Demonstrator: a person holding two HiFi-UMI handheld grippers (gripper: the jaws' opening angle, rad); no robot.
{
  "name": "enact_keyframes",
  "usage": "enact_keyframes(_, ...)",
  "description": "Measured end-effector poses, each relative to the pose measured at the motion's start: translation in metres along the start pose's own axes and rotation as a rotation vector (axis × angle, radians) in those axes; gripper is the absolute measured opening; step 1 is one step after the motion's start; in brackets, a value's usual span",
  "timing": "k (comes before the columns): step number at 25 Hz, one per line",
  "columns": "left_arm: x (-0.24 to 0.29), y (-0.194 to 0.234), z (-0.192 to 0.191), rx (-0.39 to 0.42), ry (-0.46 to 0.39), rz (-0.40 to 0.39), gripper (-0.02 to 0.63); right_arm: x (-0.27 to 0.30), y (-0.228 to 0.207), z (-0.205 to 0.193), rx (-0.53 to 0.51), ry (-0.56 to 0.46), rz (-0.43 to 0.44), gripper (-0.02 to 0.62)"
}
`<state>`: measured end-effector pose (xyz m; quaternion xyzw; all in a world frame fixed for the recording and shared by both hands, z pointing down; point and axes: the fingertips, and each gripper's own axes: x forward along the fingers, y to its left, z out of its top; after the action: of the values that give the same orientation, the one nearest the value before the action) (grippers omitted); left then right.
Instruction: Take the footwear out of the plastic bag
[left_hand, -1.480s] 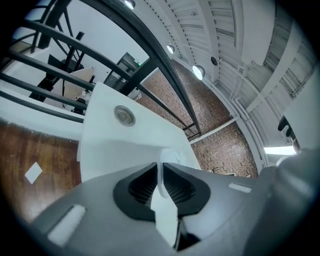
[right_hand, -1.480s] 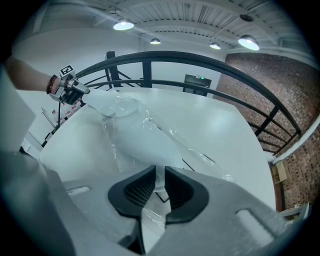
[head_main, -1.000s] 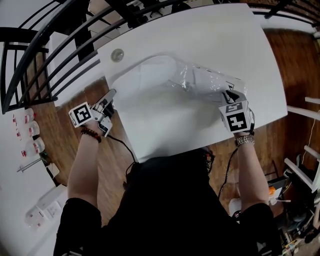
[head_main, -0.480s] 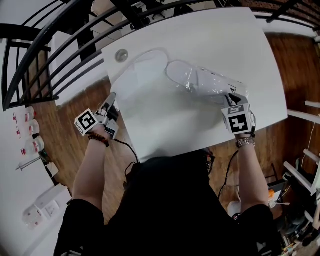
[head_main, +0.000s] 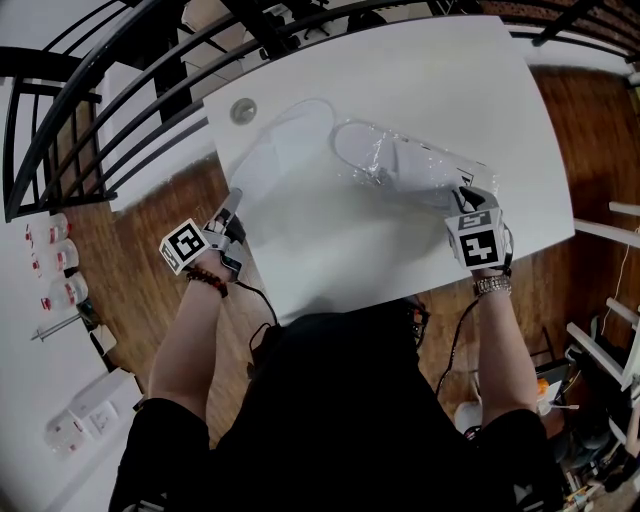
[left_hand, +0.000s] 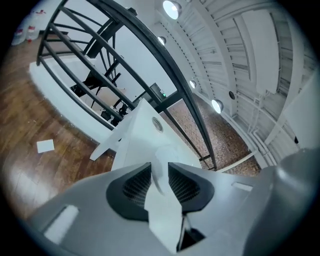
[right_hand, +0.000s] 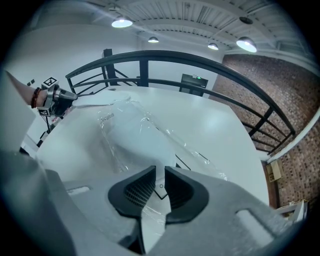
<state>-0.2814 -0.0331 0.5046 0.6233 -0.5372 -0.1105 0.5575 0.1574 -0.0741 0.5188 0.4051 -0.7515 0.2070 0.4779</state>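
Note:
A clear plastic bag (head_main: 415, 165) lies on the white table (head_main: 430, 70), with something white still inside it. A flat white slipper (head_main: 285, 145) lies out of the bag, to the left of its mouth. My left gripper (head_main: 232, 200) is at the table's left edge. Its jaws have just been opening, and the slipper's end (left_hand: 161, 155) still sits loosely between them (left_hand: 160, 170). My right gripper (head_main: 462, 188) is shut on the bag's right end. In the right gripper view the film (right_hand: 140, 135) runs away from the jaws (right_hand: 160, 175) toward the left gripper (right_hand: 62, 102).
A black railing (head_main: 110, 90) curves round the table's far and left sides. A round grommet (head_main: 243, 110) sits in the table's far left corner. Wooden floor (head_main: 130, 280) lies below to the left, with small bottles (head_main: 50, 260) by the wall.
The slipper has come fully out of the bag's mouth and lies further left. My left gripper has moved toward the person along the table's left edge. The right gripper has stayed put.

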Motion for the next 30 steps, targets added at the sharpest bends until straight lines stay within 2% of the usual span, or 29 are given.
enact_keyframes(2, -0.001, 0.006, -0.004, 0.051, 0.029, 0.051, 0.177, -0.001, -0.001, 0.001, 0.004, -0.007, -0.001, 0.048)
enact_keyframes(7, -0.004, 0.009, -0.001, 0.178, 0.055, 0.128, 0.232, -0.006, -0.003, 0.003, 0.01, -0.026, -0.008, 0.048)
enact_keyframes(11, -0.005, 0.007, -0.002, 0.243, 0.095, 0.149, 0.261, -0.012, -0.003, 0.006, 0.022, -0.05, -0.007, 0.048)
enact_keyframes(19, 0.0, 0.001, -0.041, 0.334, 0.342, 0.123, 0.276, -0.019, -0.012, -0.002, 0.045, -0.063, -0.015, 0.074)
enact_keyframes(23, -0.004, 0.001, -0.047, 0.415, 0.423, 0.155, 0.282, -0.021, -0.014, -0.004, 0.048, -0.065, -0.016, 0.077)
enact_keyframes(27, -0.005, -0.013, -0.034, 0.582, 0.413, 0.187, 0.288, -0.024, -0.015, -0.003, 0.05, -0.075, -0.017, 0.078)
enact_keyframes(30, 0.01, -0.046, -0.031, 0.663, 0.395, 0.126, 0.281, -0.027, -0.018, -0.006, 0.063, -0.076, -0.013, 0.078)
